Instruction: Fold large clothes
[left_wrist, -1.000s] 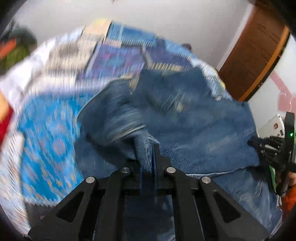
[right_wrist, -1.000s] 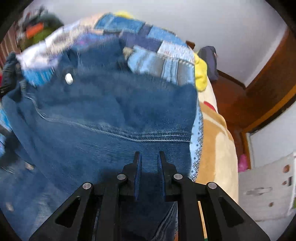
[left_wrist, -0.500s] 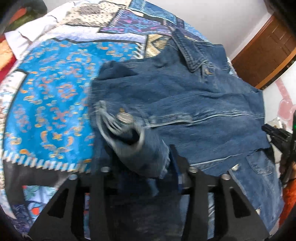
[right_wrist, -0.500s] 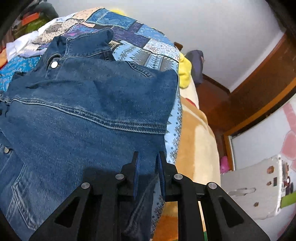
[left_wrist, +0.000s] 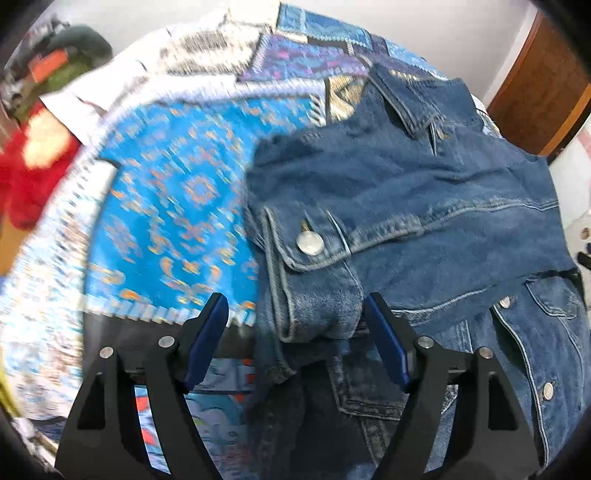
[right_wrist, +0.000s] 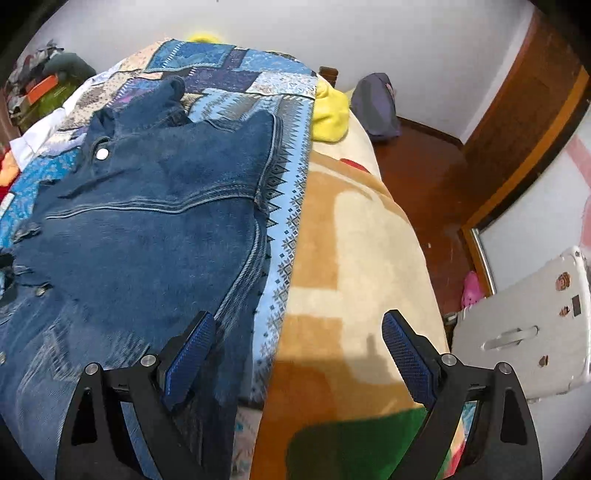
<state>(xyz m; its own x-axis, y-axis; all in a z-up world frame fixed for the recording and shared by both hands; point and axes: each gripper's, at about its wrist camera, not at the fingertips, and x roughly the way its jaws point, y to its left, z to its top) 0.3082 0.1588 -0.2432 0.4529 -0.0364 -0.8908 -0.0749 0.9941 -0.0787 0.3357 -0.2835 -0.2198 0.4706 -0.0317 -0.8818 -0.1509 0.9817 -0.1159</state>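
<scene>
Left wrist view is showing the denim jacket (left_wrist: 424, 206) lying on the patchwork quilt (left_wrist: 177, 206), heavy and stiff-seamed, its buttoned cuff (left_wrist: 314, 258) between the just-opening left gripper (left_wrist: 297, 332), best gripped there, while the right gripper (right_wrist: 295, 347) is gaping empty beside its hem.

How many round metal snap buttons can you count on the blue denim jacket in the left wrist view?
3: one on the folded sleeve cuff, one by the chest pocket, one lower on the placket. Folds may hide others.

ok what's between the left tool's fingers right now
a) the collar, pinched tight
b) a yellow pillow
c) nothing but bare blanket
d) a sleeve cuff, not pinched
d: the jacket's sleeve cuff lies between the left tool's spread fingers, which have just been opening, and the pads stand clear of it.
</scene>
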